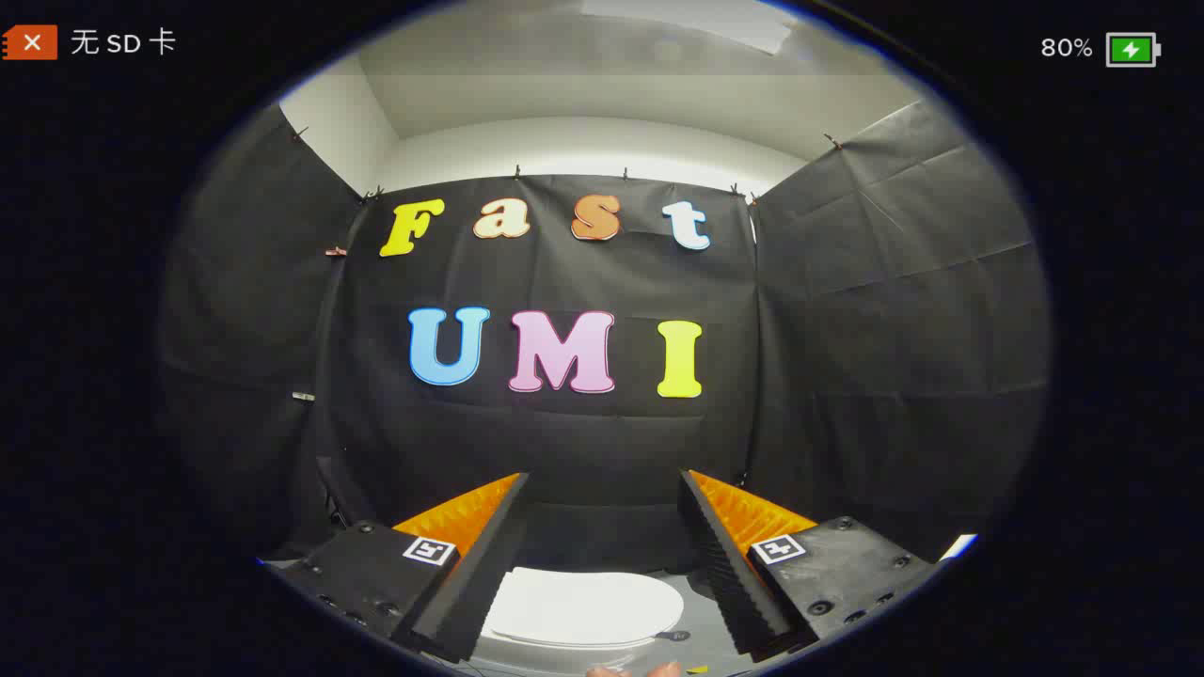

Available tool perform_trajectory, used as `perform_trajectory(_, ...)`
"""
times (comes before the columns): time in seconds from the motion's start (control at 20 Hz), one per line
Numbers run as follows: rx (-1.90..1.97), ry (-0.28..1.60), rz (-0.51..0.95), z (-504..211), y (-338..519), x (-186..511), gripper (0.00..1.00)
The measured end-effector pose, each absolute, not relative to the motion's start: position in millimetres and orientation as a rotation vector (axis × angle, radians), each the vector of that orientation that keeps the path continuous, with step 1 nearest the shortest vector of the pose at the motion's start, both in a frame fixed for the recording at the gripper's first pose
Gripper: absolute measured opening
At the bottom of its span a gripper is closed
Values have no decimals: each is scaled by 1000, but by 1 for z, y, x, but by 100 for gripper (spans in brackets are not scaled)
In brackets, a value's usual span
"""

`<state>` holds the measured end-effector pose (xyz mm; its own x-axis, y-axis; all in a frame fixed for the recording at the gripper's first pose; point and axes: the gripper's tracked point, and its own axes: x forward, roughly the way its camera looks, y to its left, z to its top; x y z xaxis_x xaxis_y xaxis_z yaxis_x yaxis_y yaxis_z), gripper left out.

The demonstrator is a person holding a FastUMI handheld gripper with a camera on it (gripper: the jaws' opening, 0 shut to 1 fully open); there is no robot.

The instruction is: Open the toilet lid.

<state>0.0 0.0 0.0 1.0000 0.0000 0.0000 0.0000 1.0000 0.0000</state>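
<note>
The gripper (602, 564) is released — its 2 fingers (470, 583) stand wide apart with nothing held between them, each carrying a small square black-and-white marker (430, 550) on its block. Seen through the gap between the fingers and below them lies the white oval toilet lid (583, 609), closed flat on its seat and untouched; the fingers hang above it, apart from it. The lid sits on a pale grey floor (701, 625) that shows beside it, toward the right finger. Just at the near side of the lid, a few fingertips of a person's hand (640, 671) peek in. Beyond the fingers rises the black cloth booth wall (564, 451), creased and pinned along its top, with more black cloth panels on either side — above them, a plain white wall (583, 141) and ceiling.
</note>
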Motion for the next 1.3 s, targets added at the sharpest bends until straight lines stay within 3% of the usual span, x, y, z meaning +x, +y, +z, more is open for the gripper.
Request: perform_trajectory(1.3,18,19,49,-22,14,4,98)
